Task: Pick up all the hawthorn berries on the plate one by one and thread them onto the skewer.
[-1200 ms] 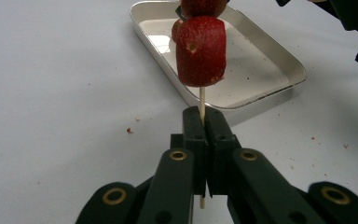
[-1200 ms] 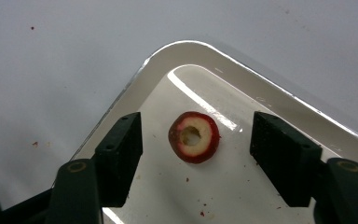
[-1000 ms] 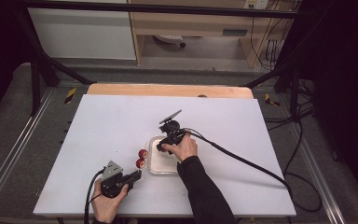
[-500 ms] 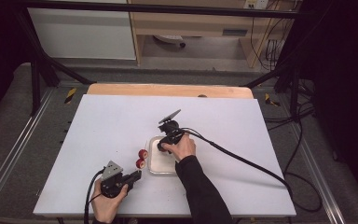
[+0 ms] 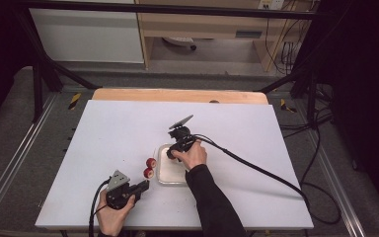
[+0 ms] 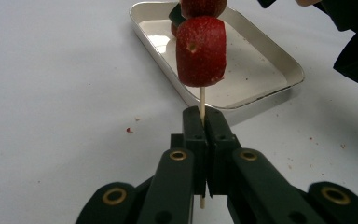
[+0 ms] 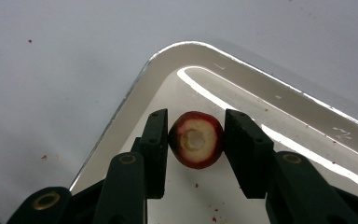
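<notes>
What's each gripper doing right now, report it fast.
Left gripper: shut on the skewer, which carries strawberry pieces.
Right gripper: jaws around a strawberry piece in the tray; grip cannot be told.

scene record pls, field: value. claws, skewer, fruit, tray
left claw: shut on skewer, held low over the table beside the tray
skewer: thin wooden stick, two red fruit pieces threaded on it
nearest fruit piece: red, cut flat at both ends, small hole in its side
right claw: over a corner of the tray, jaws either side of loose fruit piece; contact unclear
loose fruit piece: red rim, pale cored middle
tray: shallow, white, rounded corners, on table
table: white, small red specks
</notes>
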A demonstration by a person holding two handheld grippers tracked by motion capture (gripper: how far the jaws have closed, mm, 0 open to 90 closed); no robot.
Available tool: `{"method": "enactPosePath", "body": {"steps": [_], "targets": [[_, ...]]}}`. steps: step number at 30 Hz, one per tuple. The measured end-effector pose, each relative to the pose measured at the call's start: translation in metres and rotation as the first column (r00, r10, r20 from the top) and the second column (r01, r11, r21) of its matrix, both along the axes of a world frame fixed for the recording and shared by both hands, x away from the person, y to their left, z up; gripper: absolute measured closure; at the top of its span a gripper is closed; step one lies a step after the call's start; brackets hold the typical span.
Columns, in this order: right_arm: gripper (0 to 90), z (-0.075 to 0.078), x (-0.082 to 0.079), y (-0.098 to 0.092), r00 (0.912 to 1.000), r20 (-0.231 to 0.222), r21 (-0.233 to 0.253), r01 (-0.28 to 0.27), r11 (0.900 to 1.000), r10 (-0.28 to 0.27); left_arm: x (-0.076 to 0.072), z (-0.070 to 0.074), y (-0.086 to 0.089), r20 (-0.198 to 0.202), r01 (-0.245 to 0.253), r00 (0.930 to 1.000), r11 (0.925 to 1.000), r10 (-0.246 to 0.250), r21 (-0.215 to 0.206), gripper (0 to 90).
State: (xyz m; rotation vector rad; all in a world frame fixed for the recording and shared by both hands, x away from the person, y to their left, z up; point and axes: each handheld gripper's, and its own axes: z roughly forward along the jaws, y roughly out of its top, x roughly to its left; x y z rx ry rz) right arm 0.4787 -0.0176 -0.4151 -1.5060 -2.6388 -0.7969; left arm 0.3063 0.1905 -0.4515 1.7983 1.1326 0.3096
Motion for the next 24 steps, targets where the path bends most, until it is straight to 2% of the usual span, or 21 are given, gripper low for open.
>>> {"method": "enactPosePath", "body": {"steps": [8, 15, 20, 24], "targets": [[61.6, 0.022, -0.009, -0.009, 0.9988, 0.048, 0.069, -0.003, 0.998, -0.001, -0.001, 0.001, -0.003, 0.007, 0.007, 0.9999, 0.9999, -0.007, 0.009, 88.8], [61.7, 0.032, -0.019, -0.023, 0.9963, 0.086, 0.111, -0.006, 0.994, -0.003, -0.001, 0.003, -0.009, 0.014, 0.016, 0.9998, 0.9998, -0.016, 0.012, 88.8], [61.7, 0.035, -0.028, -0.039, 0.9932, 0.115, 0.18, -0.005, 0.984, -0.016, -0.002, 0.004, -0.016, 0.017, 0.026, 0.9995, 0.9995, -0.027, 0.019, 88.8], [61.7, 0.035, -0.036, -0.053, 0.9874, 0.153, 0.252, -0.002, 0.968, -0.038, -0.003, 0.004, -0.024, 0.02, 0.037, 0.9991, 0.9991, -0.037, 0.02, 88.8]]}}
